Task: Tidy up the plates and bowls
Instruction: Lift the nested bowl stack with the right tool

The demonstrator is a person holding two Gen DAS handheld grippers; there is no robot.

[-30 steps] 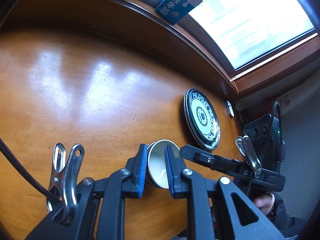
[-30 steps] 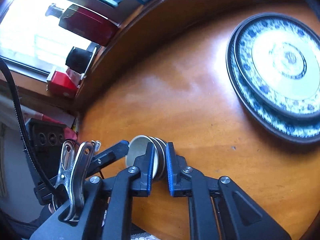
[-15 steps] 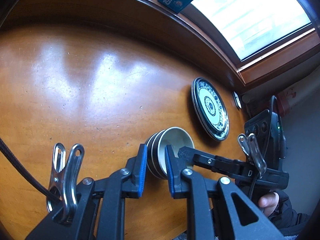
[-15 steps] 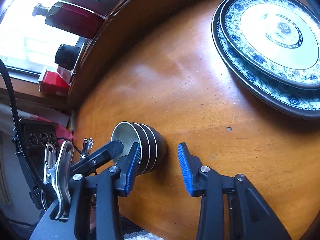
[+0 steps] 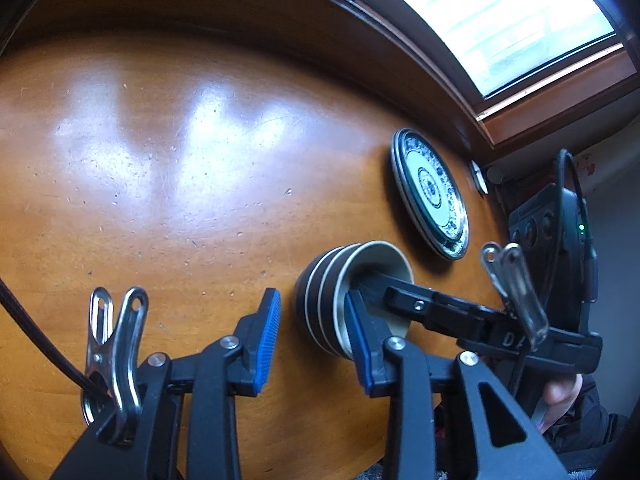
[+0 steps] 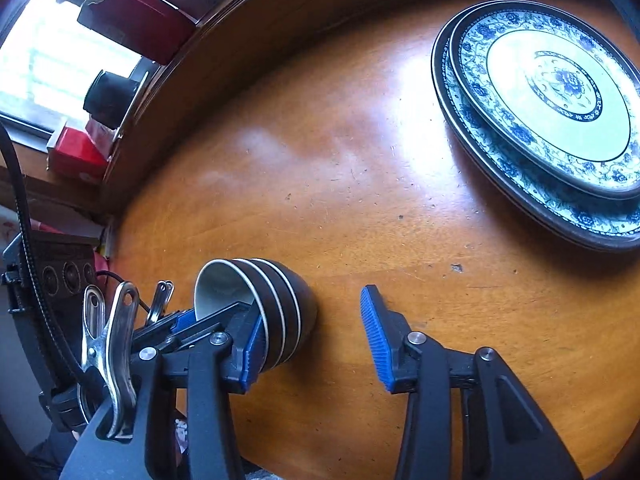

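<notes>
Blue-padded fingers [image 5: 269, 344] of the left gripper [image 5: 316, 348] are opening with the stack of bowls [image 5: 320, 304] between them: its inner finger sits just inside the top bowl's rim and the outer one stands clear of the dark wall, so nothing is pinched. Close by on the wooden desk [image 6: 360, 160], the right gripper [image 6: 312, 340] is opening too, one finger at the stack's rim and the other well apart over bare wood, so both hands are equally near the upright, nested bowls. Farther off, near the desk's raised edge, lie the stacked blue-and-white plates [image 6: 552, 96].
</notes>
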